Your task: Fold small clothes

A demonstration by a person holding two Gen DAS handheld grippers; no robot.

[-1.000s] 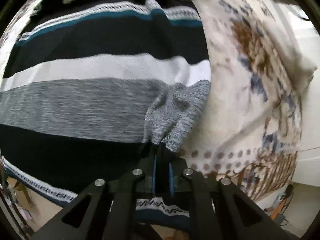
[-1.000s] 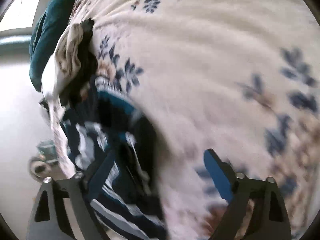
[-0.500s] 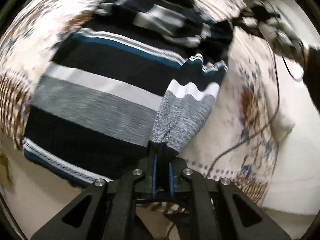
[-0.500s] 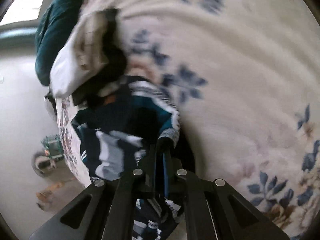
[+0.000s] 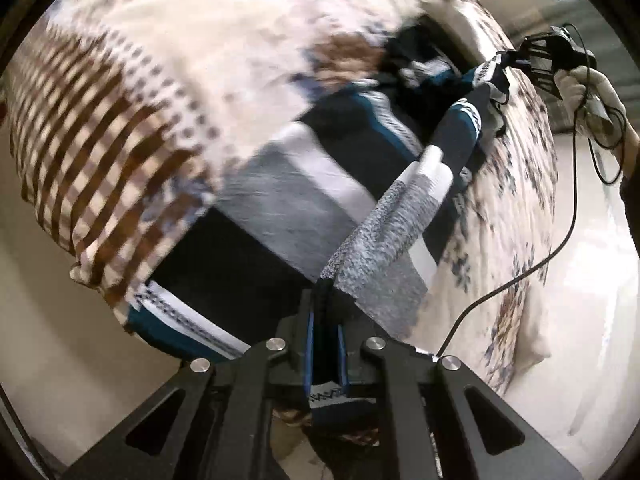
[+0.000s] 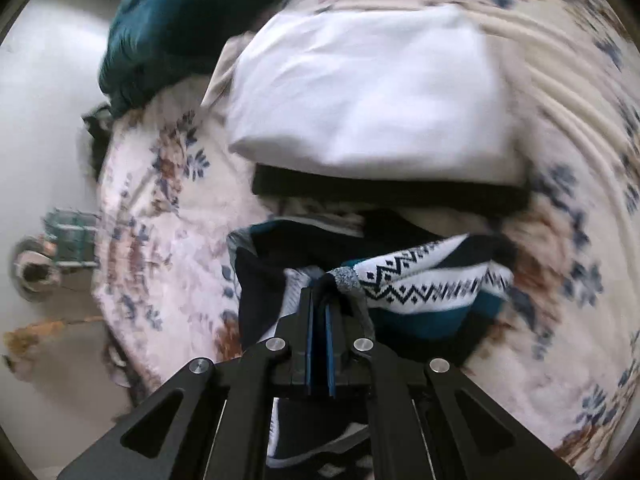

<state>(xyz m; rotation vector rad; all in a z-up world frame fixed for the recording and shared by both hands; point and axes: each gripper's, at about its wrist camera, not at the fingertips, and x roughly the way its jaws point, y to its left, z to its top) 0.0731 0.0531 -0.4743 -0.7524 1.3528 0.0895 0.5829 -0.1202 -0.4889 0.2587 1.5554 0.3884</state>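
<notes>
A striped knit sweater (image 5: 288, 200) in black, grey, white and teal lies on a floral bedspread (image 5: 192, 40). My left gripper (image 5: 323, 304) is shut on a grey fold of it, and the fabric stretches taut up to the right. At that far end my right gripper (image 5: 516, 56), held by a gloved hand (image 5: 576, 84), pinches the sweater's patterned edge. In the right wrist view my right gripper (image 6: 320, 288) is shut on the zigzag-patterned hem (image 6: 416, 280), with the sweater (image 6: 264, 280) bunched beneath it.
A white folded cloth (image 6: 372, 92) on a black one (image 6: 392, 190) lies just beyond the sweater. A dark teal blanket (image 6: 184, 16) sits at the bed's far corner. The bed's edge and pale floor (image 6: 44, 80) are to the left. A black cable (image 5: 552, 248) trails across the bedspread.
The right gripper went from open to shut on the sweater's patterned edge and lifted it. Both grippers swept sideways, pulling the sweater's side into a taut fold between them.
</notes>
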